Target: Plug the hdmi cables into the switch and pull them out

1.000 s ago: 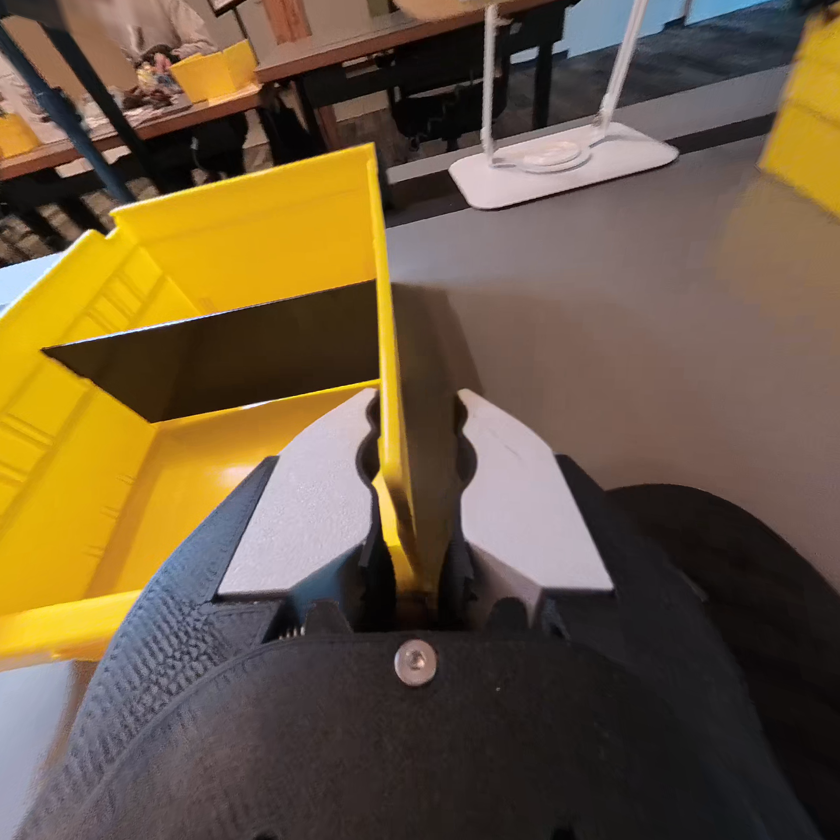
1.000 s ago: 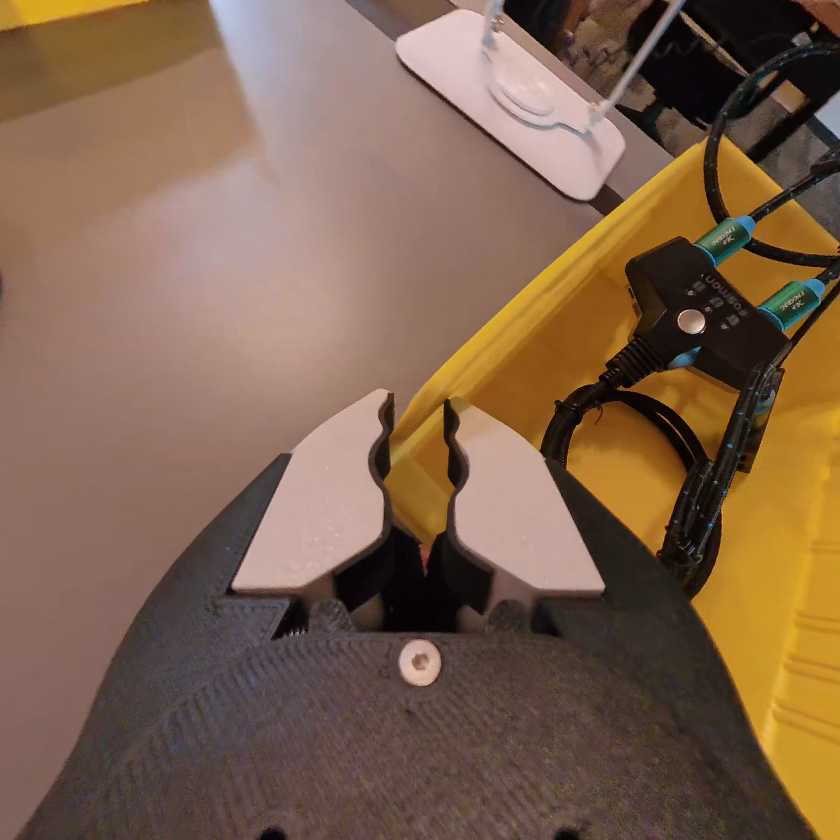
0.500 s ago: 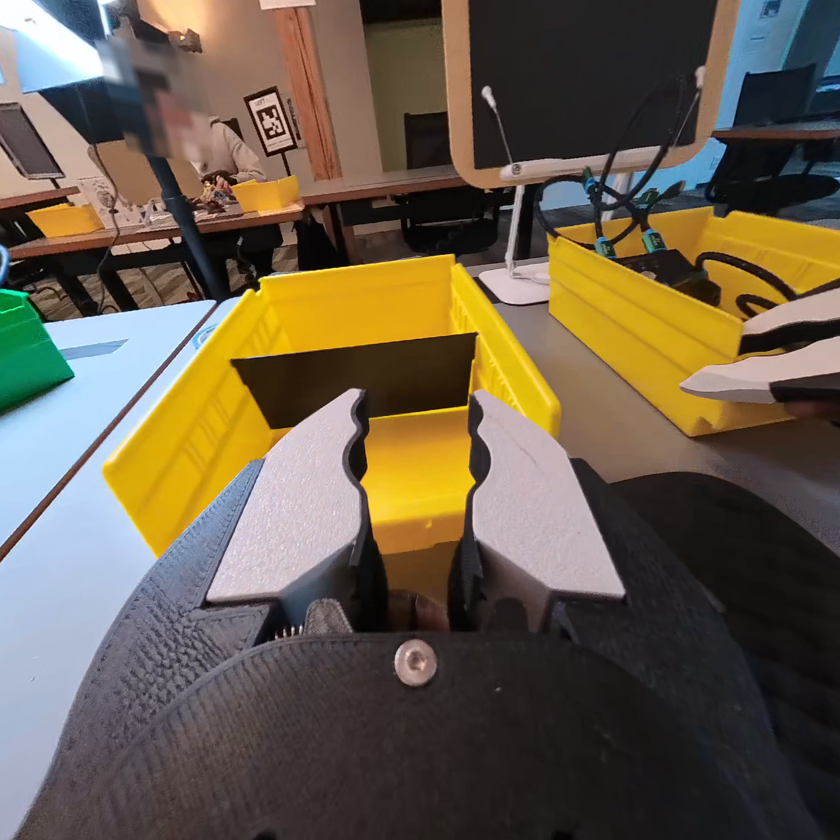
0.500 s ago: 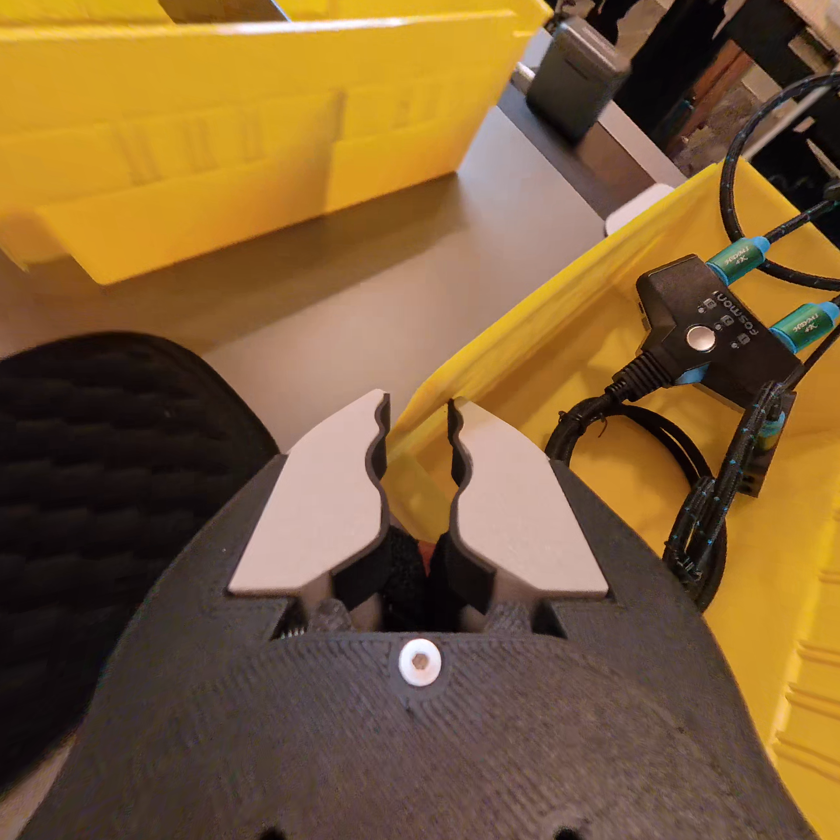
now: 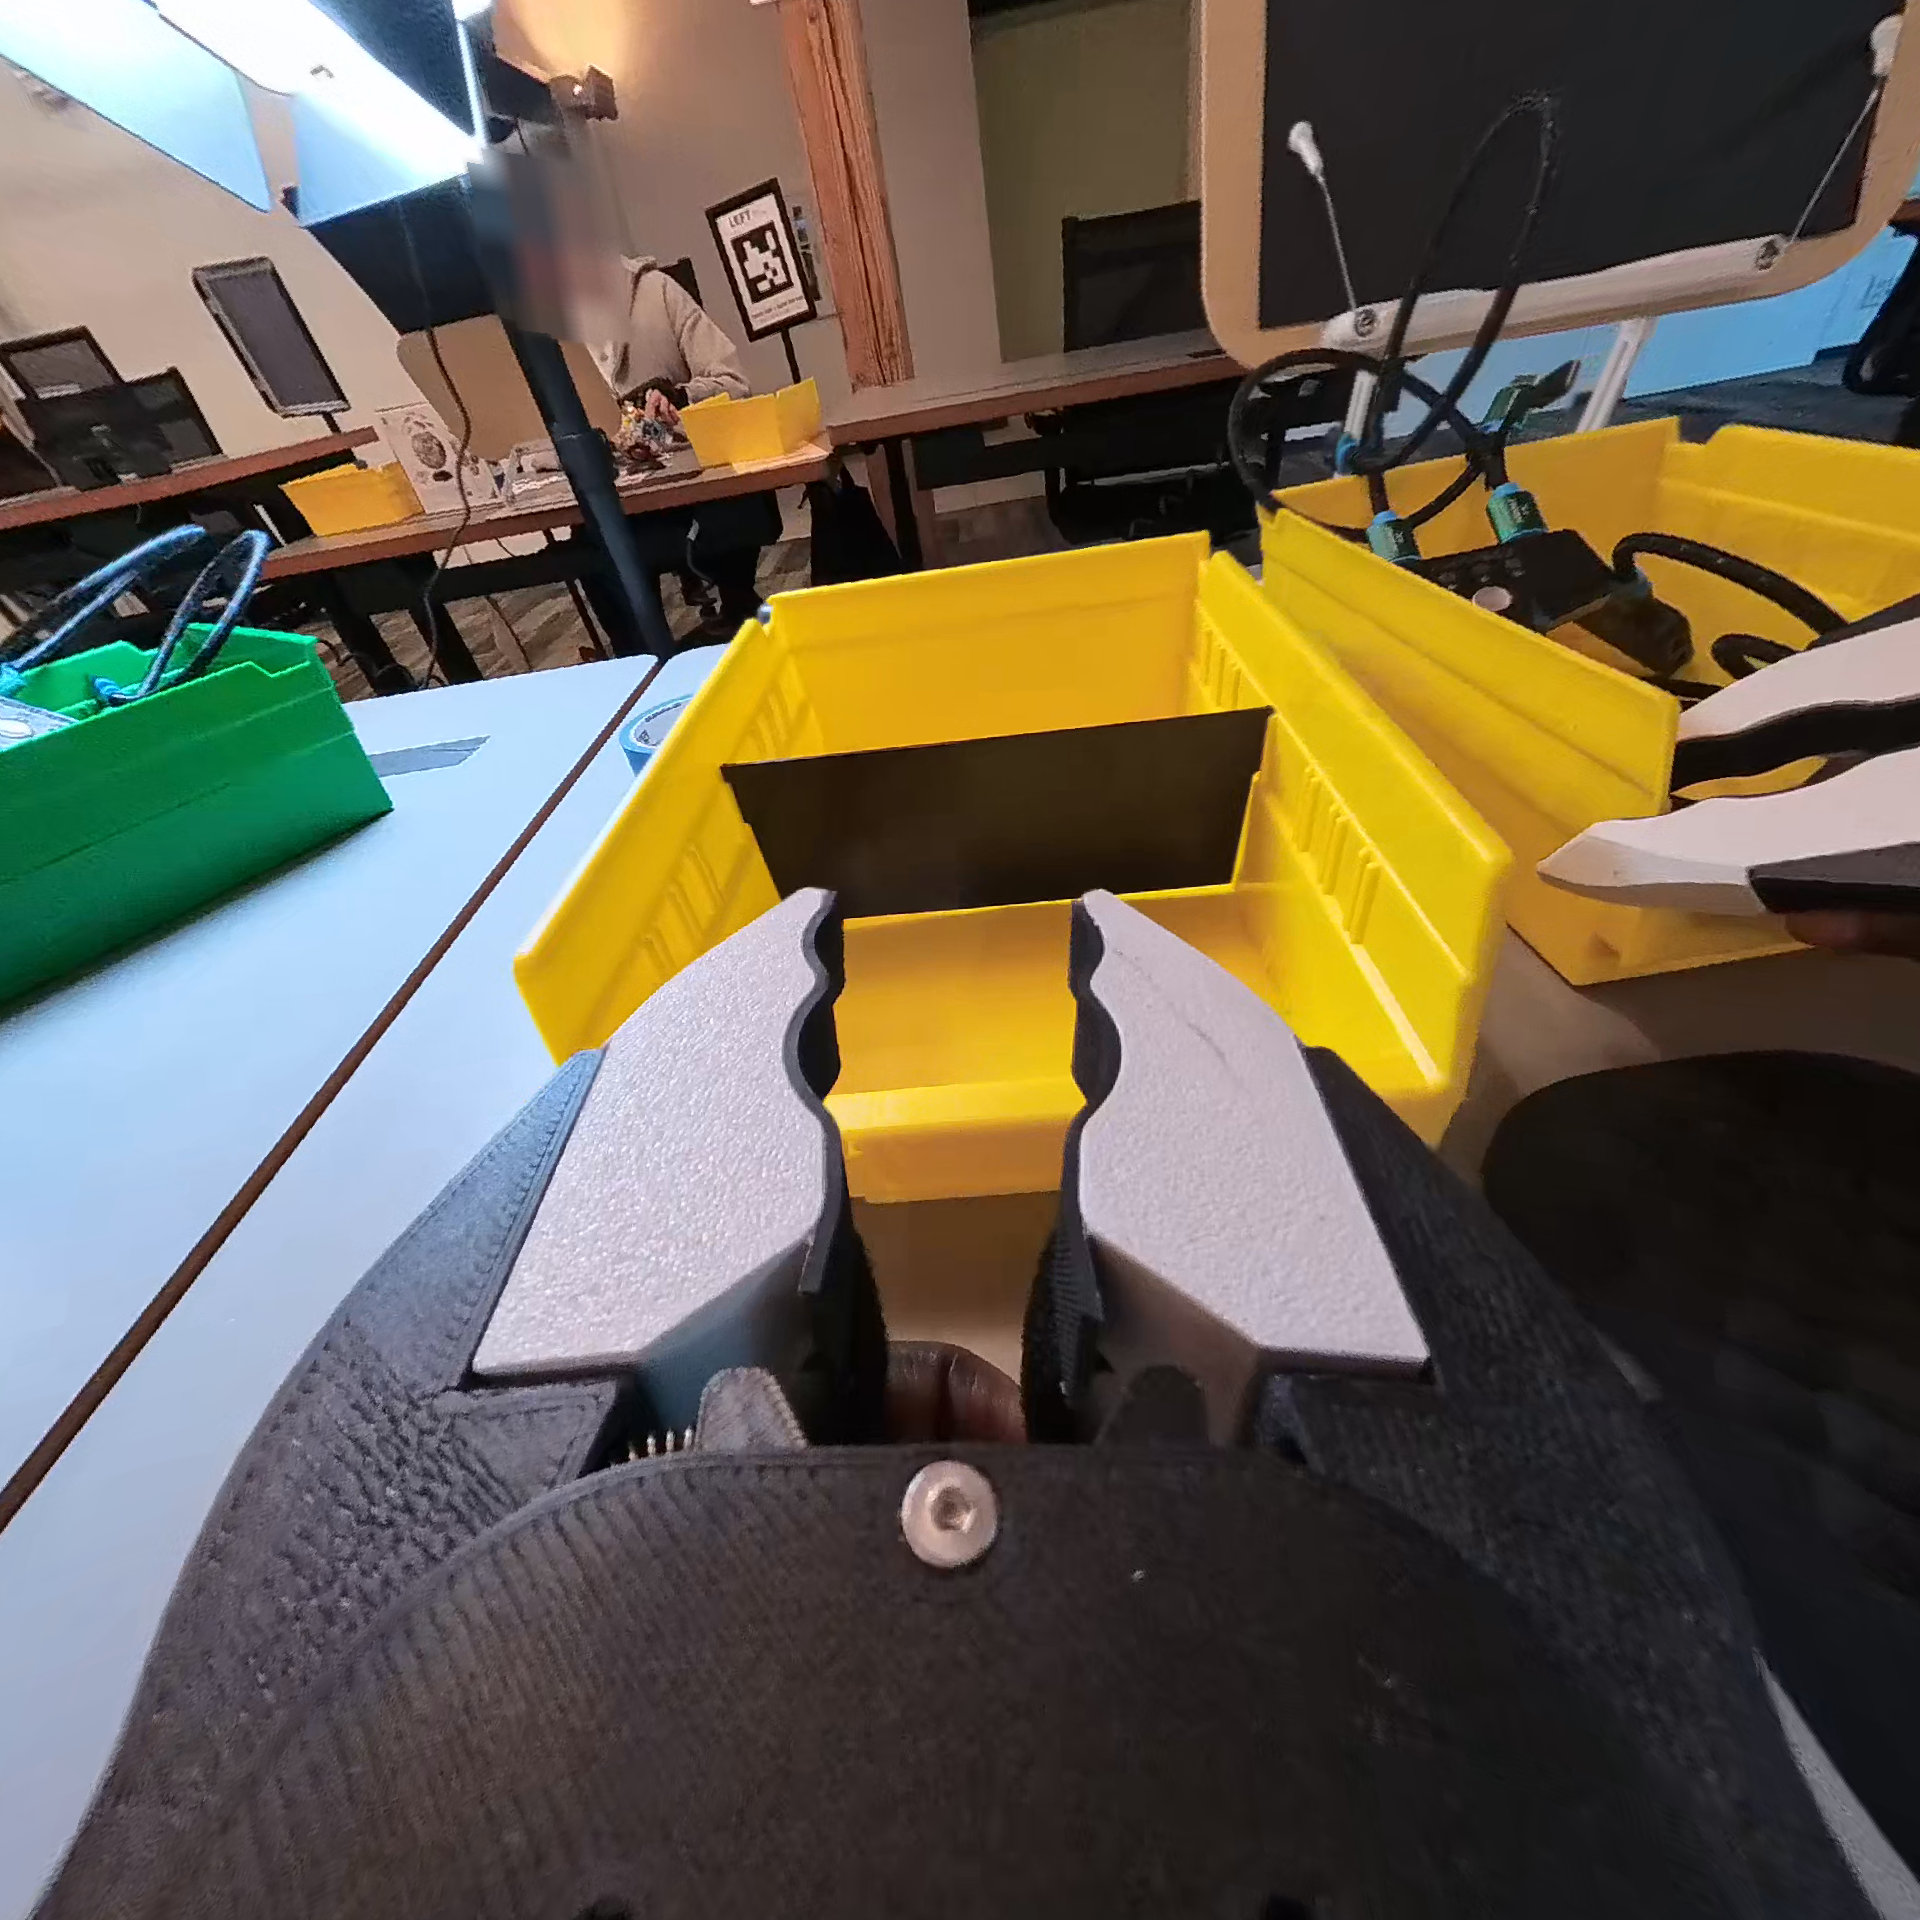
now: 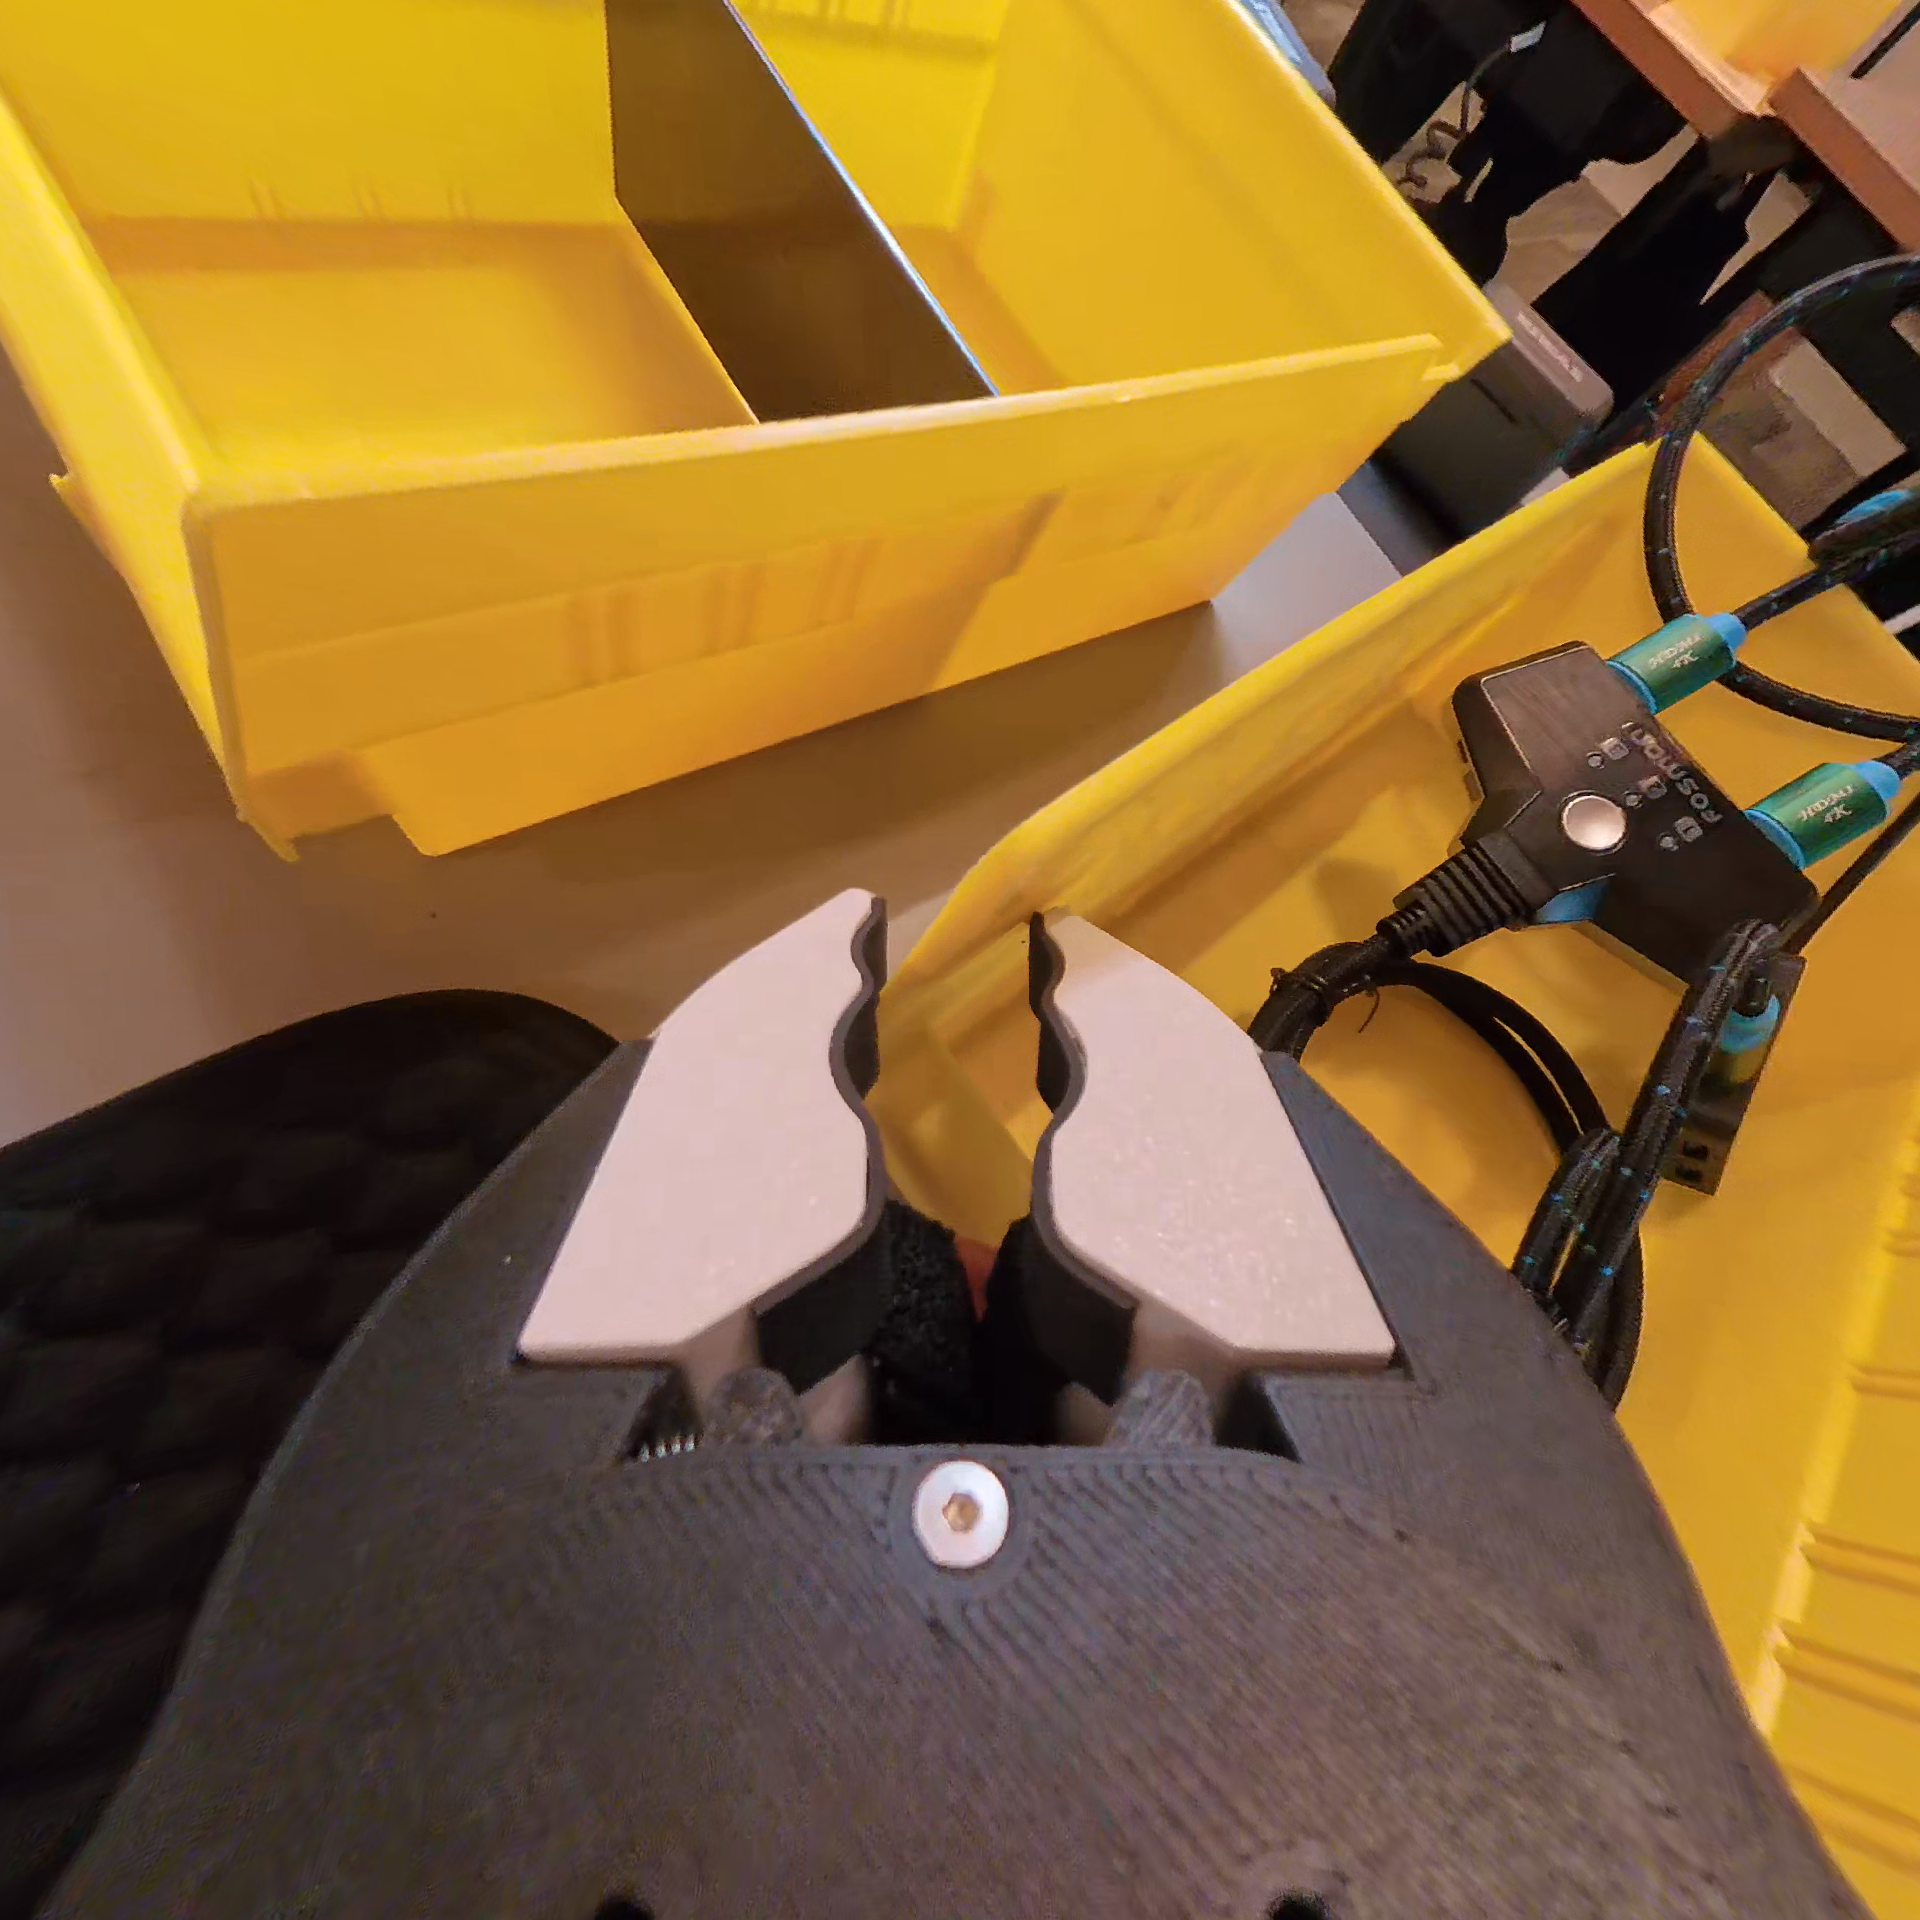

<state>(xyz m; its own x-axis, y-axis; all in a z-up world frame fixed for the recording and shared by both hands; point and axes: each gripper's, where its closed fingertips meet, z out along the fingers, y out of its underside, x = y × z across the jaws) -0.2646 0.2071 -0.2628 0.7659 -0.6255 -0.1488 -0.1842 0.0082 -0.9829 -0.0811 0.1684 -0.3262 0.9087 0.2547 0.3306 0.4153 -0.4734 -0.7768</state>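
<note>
Nearest, the left gripper (image 5: 954, 1013) is held w/ jaws apart and nothing between them, aimed at an empty divided yellow bin (image 5: 1351, 831). The right gripper (image 6: 956, 971) is likewise parted and empty, straddling the near wall of a second yellow bin (image 6: 1143, 810); contact can't be judged. Farther in, the switch (image 6: 1600, 831) is seen w/ two teal-collared hdmi cables (image 6: 1662, 665) seated, so plugging looks done and pulling out is judged left. The cables' far ends are cut off.
</note>
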